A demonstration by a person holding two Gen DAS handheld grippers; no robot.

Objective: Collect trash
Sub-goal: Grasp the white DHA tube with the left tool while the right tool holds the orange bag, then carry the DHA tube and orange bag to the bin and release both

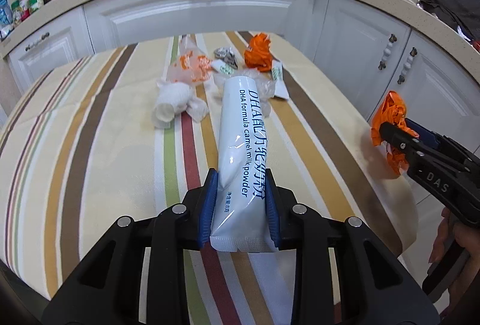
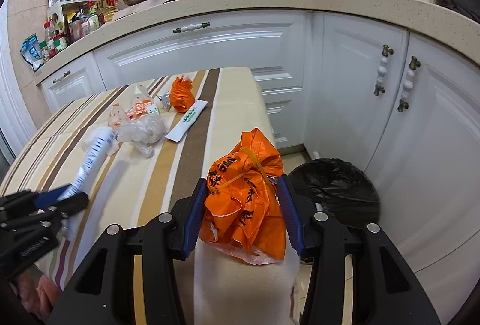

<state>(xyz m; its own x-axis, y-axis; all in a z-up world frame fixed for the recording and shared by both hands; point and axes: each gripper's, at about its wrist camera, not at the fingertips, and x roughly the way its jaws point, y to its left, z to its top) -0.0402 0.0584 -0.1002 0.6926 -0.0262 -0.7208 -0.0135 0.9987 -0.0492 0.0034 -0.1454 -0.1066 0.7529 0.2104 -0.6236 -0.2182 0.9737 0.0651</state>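
The striped worktop (image 1: 99, 127) spreads out in front of me, with white kitchen cabinets (image 2: 210, 49) behind it. On the floor past the worktop's right edge stands a bin lined with a black bag (image 2: 336, 190). My right gripper (image 2: 243, 214) is closed on a crumpled orange plastic bag (image 2: 246, 205), held up near the worktop's right edge, close to the bin. My left gripper (image 1: 241, 199) is clamped on a long white milk powder sachet (image 1: 243, 130), which points away from me over the middle of the worktop. Beyond its tip lies the rest of the trash in a loose cluster: a wad of white tissue (image 1: 174, 103), a second orange bag (image 1: 258, 53), clear plastic wrap (image 2: 141, 130), a white-and-green wrapper strip (image 2: 186, 121) and a small silver foil scrap (image 1: 223, 53).
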